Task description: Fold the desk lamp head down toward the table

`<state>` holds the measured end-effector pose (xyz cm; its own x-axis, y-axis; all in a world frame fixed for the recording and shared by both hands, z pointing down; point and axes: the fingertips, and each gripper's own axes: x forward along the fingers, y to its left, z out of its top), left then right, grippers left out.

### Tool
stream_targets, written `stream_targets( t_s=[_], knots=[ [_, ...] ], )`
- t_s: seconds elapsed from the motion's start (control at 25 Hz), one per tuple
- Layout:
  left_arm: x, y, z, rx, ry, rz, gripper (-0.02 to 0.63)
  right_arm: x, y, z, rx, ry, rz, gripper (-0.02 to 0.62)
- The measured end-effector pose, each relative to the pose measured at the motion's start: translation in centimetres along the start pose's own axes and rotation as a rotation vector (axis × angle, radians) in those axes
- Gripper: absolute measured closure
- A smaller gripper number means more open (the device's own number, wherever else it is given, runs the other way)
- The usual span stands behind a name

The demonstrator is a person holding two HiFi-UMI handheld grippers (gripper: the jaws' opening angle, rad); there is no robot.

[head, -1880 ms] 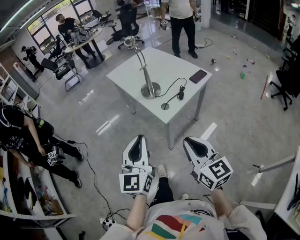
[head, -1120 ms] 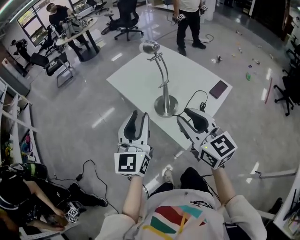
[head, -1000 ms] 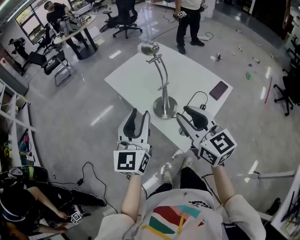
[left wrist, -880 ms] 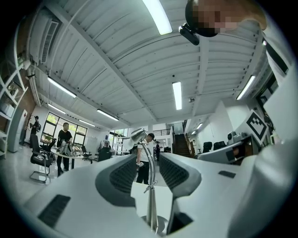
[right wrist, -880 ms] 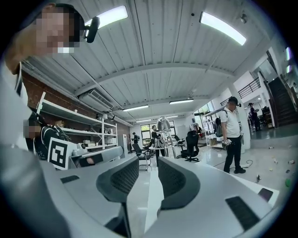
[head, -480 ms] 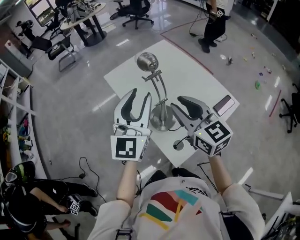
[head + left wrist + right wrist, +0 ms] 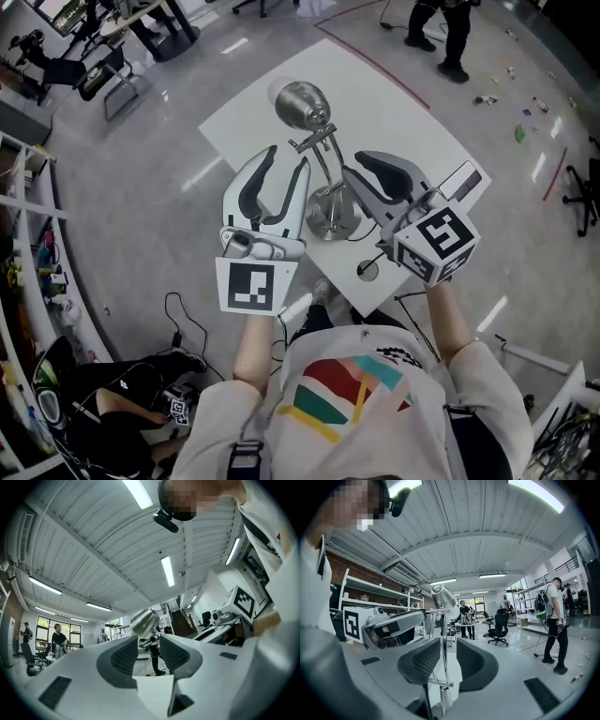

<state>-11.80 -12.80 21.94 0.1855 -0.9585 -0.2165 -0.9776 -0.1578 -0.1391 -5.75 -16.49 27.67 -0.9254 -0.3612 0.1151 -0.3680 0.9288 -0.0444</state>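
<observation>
A silver desk lamp stands on the white table [image 7: 403, 103]. Its round head [image 7: 300, 101] is up on a curved stem [image 7: 323, 164] above the disc base [image 7: 330, 217]. My left gripper [image 7: 284, 161] is open just left of the stem, below the head. In the left gripper view the lamp head [image 7: 144, 622] shows beyond the open left gripper [image 7: 143, 645]. My right gripper [image 7: 360, 169] is open at the stem's right. In the right gripper view the stem [image 7: 442, 637] runs up between the spread jaws of the right gripper [image 7: 446, 651] to the head [image 7: 443, 596]. Neither gripper holds anything.
A dark phone [image 7: 466, 178] lies on the table's right corner. The lamp cord with its switch [image 7: 367, 270] lies at the near edge. A person [image 7: 450, 23] stands beyond the table, another [image 7: 112, 412] crouches at lower left by shelving [image 7: 28, 234]. Office chairs [image 7: 501, 626] stand behind.
The table has been walked up to, so the lamp is now close. Both grippers rose and moved forward to either side of the stem. The lamp itself has not changed shape.
</observation>
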Motion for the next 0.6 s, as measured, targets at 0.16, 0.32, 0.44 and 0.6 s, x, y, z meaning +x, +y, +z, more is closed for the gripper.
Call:
stream_targets(
  t_s=[0.16,0.32,0.44,0.6],
  knots=[
    [0.9,-0.3,-0.3,0.042,0.019,-0.055,0.426,0.5,-0.3,0.3,-0.011,-0.006,-0.007,0.483],
    [1.4,-0.7,-0.9,0.055,0.04,-0.085,0.428,0.6,-0.4,0.2,-0.008,-0.008,0.009,0.483],
    [1.3,-1.0,-1.3,0.069,0.057,-0.102,0.443,0.4,0.4,-0.1,-0.02,-0.007,0.056,0.531],
    [1.3,-1.0,-1.6,0.115,0.077,-0.13,0.454,0.6,0.7,-0.1,-0.06,0.006,0.063,0.563]
  ],
)
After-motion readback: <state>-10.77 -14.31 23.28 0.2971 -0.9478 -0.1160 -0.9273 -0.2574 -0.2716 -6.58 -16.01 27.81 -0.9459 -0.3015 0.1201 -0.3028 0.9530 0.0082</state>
